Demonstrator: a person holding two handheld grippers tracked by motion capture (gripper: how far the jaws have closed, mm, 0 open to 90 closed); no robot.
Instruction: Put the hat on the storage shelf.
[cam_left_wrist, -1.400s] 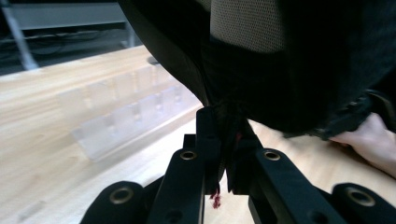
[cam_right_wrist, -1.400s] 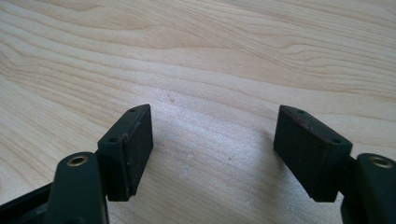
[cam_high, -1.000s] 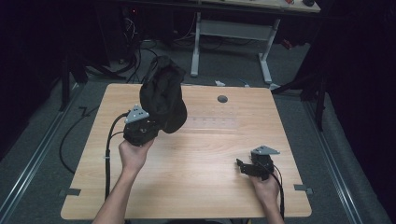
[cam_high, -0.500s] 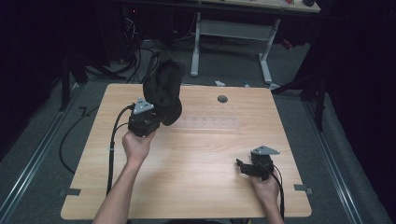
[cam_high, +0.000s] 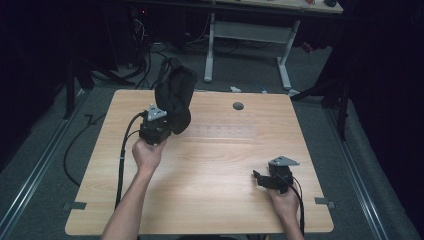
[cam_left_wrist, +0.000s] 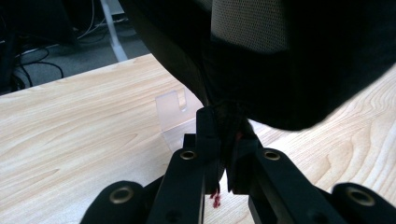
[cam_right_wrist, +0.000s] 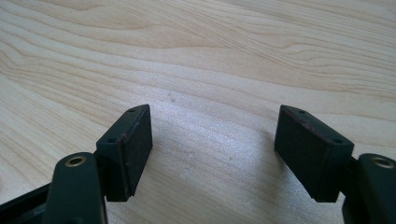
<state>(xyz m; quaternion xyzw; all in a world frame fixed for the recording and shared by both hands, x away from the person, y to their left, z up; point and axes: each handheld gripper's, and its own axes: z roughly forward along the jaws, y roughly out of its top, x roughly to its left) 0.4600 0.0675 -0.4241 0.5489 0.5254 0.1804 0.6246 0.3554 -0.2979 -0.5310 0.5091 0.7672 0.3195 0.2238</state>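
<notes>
Black cap (cam_high: 174, 95) pinched in left hand-held gripper (cam_left_wrist: 223, 140); right hand-held gripper (cam_right_wrist: 212, 156) wide open.

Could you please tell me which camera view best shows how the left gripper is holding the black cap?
The left gripper view: its jaws pinch a fold of the black cap right at the lens. The high view shows the cap's whole shape raised above the wooden table by the left gripper, but not the pinch. The right gripper view gives open jaws over bare wood.
</notes>
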